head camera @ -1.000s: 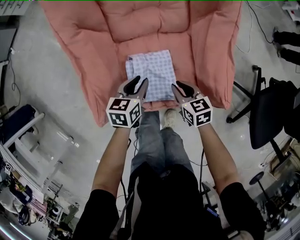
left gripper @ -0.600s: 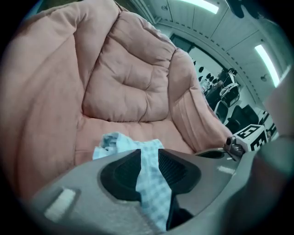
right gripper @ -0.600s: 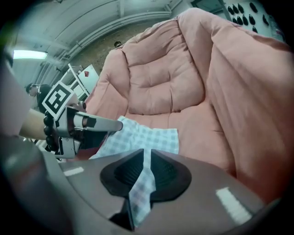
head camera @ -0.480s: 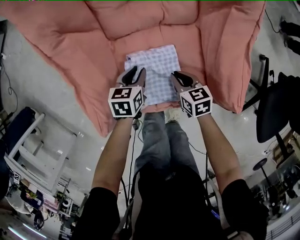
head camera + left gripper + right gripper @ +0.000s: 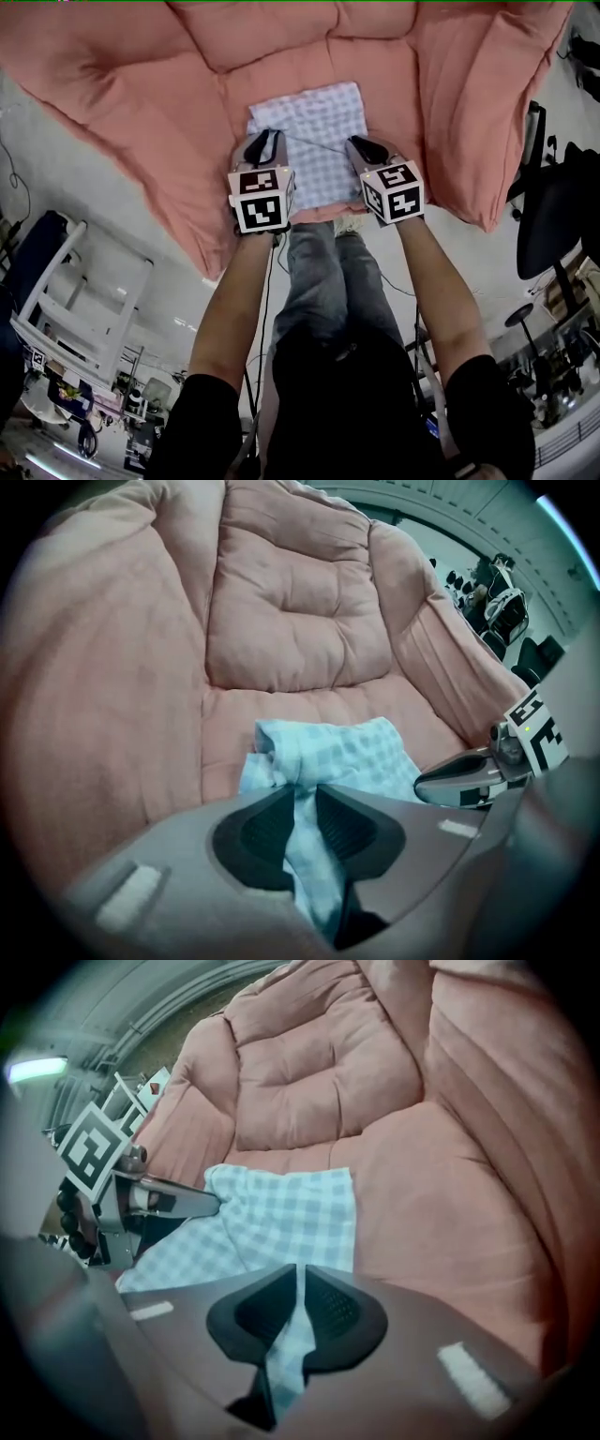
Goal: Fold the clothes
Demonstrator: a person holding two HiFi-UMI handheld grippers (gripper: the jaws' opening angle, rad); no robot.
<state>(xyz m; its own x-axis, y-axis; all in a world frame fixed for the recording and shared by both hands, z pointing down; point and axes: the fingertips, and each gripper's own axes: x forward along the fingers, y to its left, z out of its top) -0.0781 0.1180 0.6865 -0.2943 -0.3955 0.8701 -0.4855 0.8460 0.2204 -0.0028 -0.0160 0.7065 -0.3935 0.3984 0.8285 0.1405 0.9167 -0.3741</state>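
Observation:
A light blue checked garment [image 5: 315, 124] lies folded into a rectangle on the seat of a pink cushioned sofa [image 5: 141, 103]. My left gripper [image 5: 266, 141] is at the garment's near left side. Its jaws have just been closing, and a bunched fold of the cloth [image 5: 302, 803] is pinched between them. My right gripper [image 5: 360, 146] is at the near right side. It has also just been closing, and its jaws pinch a thin strip of the fabric [image 5: 298, 1309]. The rest of the garment [image 5: 281, 1211] lies flat between the two grippers.
The sofa's padded back [image 5: 291, 602] and arms [image 5: 506, 1138] rise around the seat. A black office chair [image 5: 553, 216] stands to the right on the floor and a white frame [image 5: 66, 309] to the left. The person's legs [image 5: 319, 281] stand at the sofa's front edge.
Both grippers have come down and forward onto the garment's near part. Their jaws have narrowed onto the cloth.

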